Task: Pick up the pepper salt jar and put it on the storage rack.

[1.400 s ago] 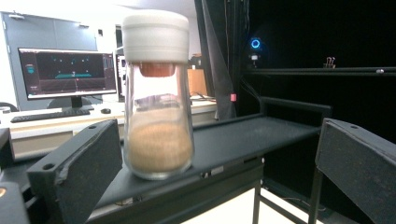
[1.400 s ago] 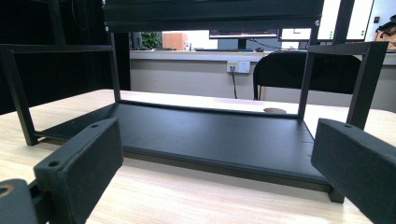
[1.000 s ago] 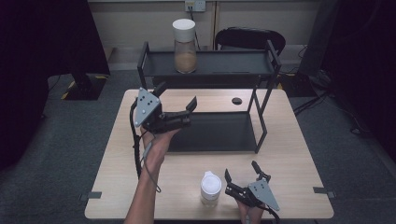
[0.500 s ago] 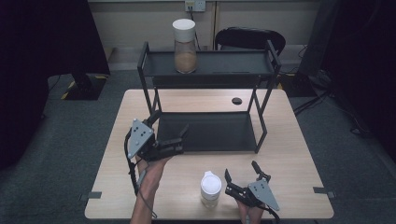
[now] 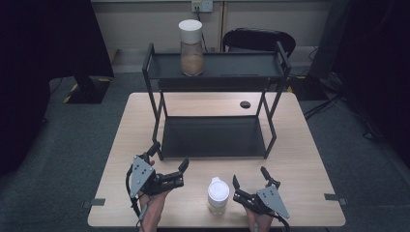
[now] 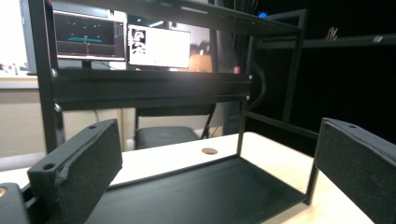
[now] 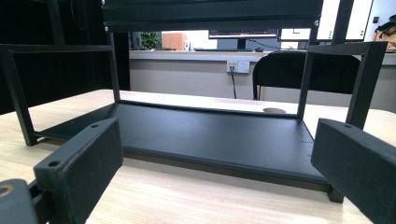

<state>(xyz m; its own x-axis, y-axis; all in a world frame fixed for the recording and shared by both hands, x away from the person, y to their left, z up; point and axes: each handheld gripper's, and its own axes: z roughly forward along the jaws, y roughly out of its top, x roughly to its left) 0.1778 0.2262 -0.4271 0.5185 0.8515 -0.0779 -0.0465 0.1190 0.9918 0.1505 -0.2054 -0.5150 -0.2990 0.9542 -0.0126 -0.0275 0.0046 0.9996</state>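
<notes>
Item in hand: white-lidded jar, standing on the wooden table near its front edge, between my two grippers.
Second jar: jar of brown powder on the top tier of the black two-tier rack, well apart from the front one.
Left gripper: jaws spread wide and empty, just left of the white-lidded jar, not touching it; in the left gripper view it looks into the rack's lower tier.
Right gripper: jaws likewise apart, nothing between them, just right of the jar with a small gap.
Handling, my judgement: rigid and smooth-walled, so slippery under the pads; contents are too small to read from the high view, so I treat it as possibly heavy and breakable.
Grasp point: mid-body below the lid, pads on opposite sides of the wall.
Orientation: long axis vertical, lid pointing up; the jar stands upright.
</notes>
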